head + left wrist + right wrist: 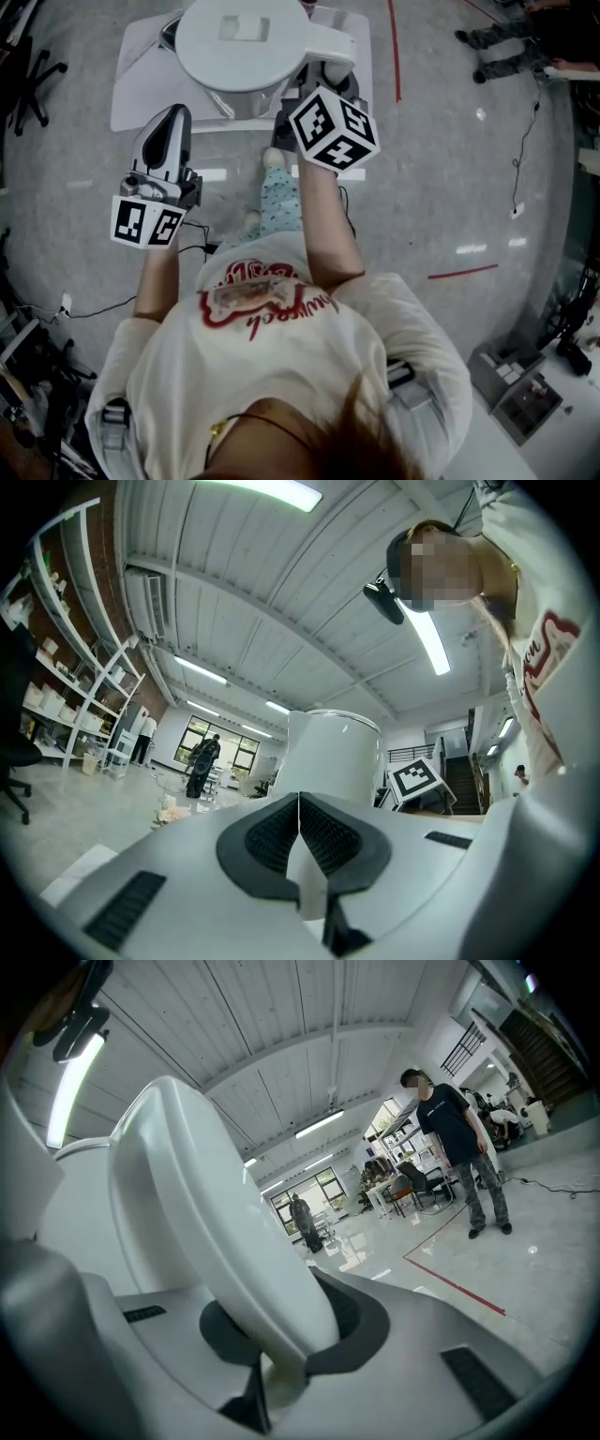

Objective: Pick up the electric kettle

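The white electric kettle [239,42] is at the top middle of the head view, seen from above, with its handle [328,42] reaching right. My right gripper [330,82] is under its marker cube and is shut on that handle. In the right gripper view the curved white handle [216,1222] runs between the dark pads [352,1335], with the kettle body [66,1213] to the left. My left gripper [173,114] hovers left of the kettle, apart from it. Its pads [323,834] meet with nothing between them, and the kettle [333,752] stands just beyond.
A white tabletop [141,89] lies under the kettle. Red tape lines [395,47] and cables [525,141] cross the grey floor. A person [459,1138] stands to the right. Shelves [75,667] line the left wall, and an office chair [28,75] is at the far left.
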A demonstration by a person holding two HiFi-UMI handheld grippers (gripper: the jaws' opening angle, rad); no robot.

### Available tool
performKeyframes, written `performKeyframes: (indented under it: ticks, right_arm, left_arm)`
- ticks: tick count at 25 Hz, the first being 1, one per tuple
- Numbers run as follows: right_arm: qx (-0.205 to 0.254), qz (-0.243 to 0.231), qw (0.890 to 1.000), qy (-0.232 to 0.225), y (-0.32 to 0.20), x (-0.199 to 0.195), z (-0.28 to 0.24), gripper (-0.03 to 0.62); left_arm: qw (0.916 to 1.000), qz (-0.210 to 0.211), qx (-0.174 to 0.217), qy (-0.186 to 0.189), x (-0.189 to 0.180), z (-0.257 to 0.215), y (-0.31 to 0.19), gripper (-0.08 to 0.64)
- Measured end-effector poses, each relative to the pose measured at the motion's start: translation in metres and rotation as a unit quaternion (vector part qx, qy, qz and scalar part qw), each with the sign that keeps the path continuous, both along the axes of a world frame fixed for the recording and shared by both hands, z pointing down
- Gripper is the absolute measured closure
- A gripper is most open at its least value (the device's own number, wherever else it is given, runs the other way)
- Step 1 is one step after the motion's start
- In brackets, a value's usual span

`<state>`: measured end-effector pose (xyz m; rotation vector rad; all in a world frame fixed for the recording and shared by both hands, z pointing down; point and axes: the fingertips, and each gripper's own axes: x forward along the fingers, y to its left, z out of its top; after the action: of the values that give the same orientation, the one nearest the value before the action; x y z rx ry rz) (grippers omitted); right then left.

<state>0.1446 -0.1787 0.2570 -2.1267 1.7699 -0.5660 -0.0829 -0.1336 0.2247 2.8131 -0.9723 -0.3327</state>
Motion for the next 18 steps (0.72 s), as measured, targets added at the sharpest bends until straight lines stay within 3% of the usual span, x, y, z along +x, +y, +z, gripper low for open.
performKeyframes:
  ticks: [6, 18]
  right_arm:
    - [-0.003, -0.004, 1.000, -0.005, 0.050, -0.020, -0.007, 0.528]
    - [0.012, -0.005, 1.000, 0.004, 0.099, -0.030, -0.020, 0.528]
  left_arm:
    - [0.9999, 0.010, 0.003, 0.004, -0.015, -0.013, 0.047, 0.548]
    - [0.9998, 0.009, 0.007, 0.019, -0.019, -0.025, 0.092, 0.548]
